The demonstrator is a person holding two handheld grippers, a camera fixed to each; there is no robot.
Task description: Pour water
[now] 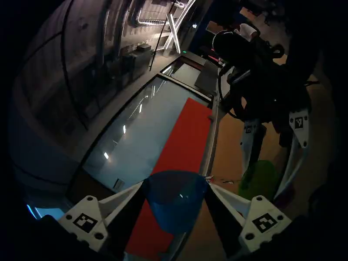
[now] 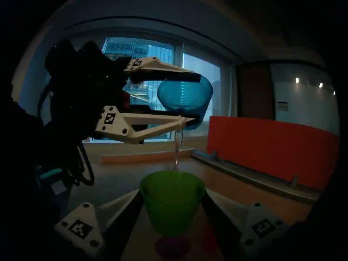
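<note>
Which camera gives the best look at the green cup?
The right gripper view: the green cup sits close and central between that gripper's fingers, with water falling in from the blue cup. The left gripper view shows the cup farther off, dim, partly behind a finger.

two grippers were out there, count them, the left gripper [image 1: 176,186] and the right gripper [image 2: 172,193]. two cups as well: one blue cup [image 1: 176,206] and one green cup [image 2: 172,209]. there was a single stream of water [image 2: 176,148], just the one. add one red panel [image 2: 269,148], one purple disc [image 2: 172,248], and three ceiling lights [image 2: 296,80], and that was the tally.
</note>
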